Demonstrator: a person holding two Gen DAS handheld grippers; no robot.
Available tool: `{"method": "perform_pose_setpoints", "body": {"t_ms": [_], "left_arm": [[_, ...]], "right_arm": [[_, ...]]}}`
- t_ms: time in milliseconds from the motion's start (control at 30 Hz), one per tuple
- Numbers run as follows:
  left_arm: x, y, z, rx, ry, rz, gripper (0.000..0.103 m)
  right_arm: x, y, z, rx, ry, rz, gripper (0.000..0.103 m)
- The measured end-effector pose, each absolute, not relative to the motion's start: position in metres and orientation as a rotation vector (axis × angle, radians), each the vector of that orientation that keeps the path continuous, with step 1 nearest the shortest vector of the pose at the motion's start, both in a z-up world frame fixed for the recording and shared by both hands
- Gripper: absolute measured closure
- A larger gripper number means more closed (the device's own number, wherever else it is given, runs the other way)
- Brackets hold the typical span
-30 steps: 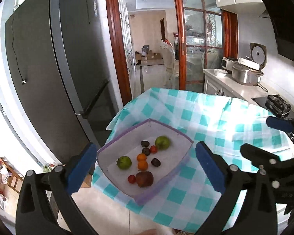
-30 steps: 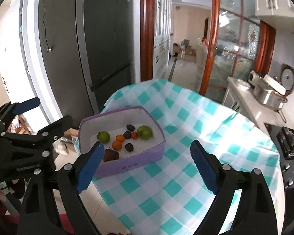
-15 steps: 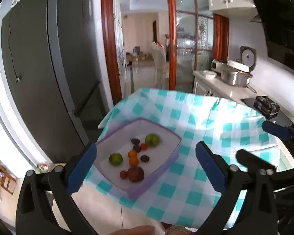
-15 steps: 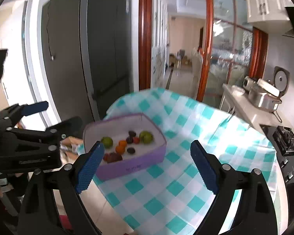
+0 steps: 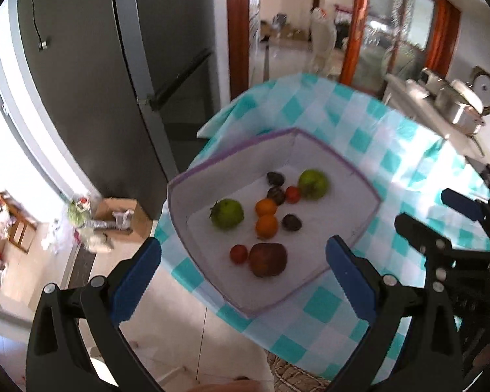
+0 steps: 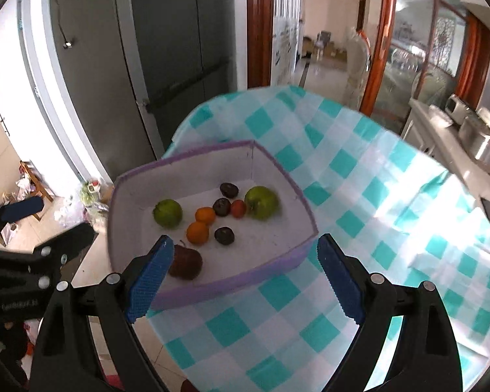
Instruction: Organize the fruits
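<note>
1. Teal-and-white checked cloth over the worktop (image 6: 359, 196), biggest thing going. Nothing loose on it that could be called fruit, at least in these two views.
2. Purple-rimmed white tray (image 5: 352, 228), parked at the worktop's near-left corner, close to the edge. All the visible fruit inside it.
3. Left claw (image 5: 243, 271) spread wide, gripping nothing, hovering above the tray's near end. Right claw (image 6: 241, 274) same deal: fingers well apart, empty, hanging over the tray's near wall.
4. Brownish-red apple (image 5: 267, 259), nearest the claws, sitting roughly between the left claw's fingers in its own view and just beside the right claw's left finger in the other.
5. Two green fruits: one left (image 5: 227, 213), one far right (image 5: 313, 184), well apart.
6. Two oranges (image 5: 266, 217), touching or nearly so, mid-tray.
7. Three dark plum-ish things (image 6: 224, 235), scattered, hard to name for sure.
8. Two small red ones (image 5: 238, 253), maybe cherry tomatoes, one just beside the apple, one tucked against the far green fruit.
9. Progress-wise: hard to call. Everything gathered in the tray, so could pass for done if "organize" means collecting. But kinds sit mixed, not grouped, and no second container in sight, so could equally be a pile waiting for sorting. Can't settle which from this.
</note>
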State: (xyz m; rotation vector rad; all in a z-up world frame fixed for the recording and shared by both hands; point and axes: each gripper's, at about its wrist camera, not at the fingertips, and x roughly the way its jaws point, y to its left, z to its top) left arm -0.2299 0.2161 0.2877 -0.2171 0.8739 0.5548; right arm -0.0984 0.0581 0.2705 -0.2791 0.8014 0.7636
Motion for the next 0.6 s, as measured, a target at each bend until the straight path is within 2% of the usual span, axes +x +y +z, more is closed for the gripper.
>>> {"method": "perform_pose_setpoints", "body": {"t_ms": [333,600], "left_arm": [[-0.171,0.247,0.208,-0.257,1.042,0.575,0.002],[-0.144,0.253,0.179,-0.268,1.114,0.572,0.002]], "right_arm": [[-0.032,0.102,0.202,-0.283,0.957,0.777,0.016],[-0.002,0.112,0.176,-0.254,1.020,0.800,0.016]]}}
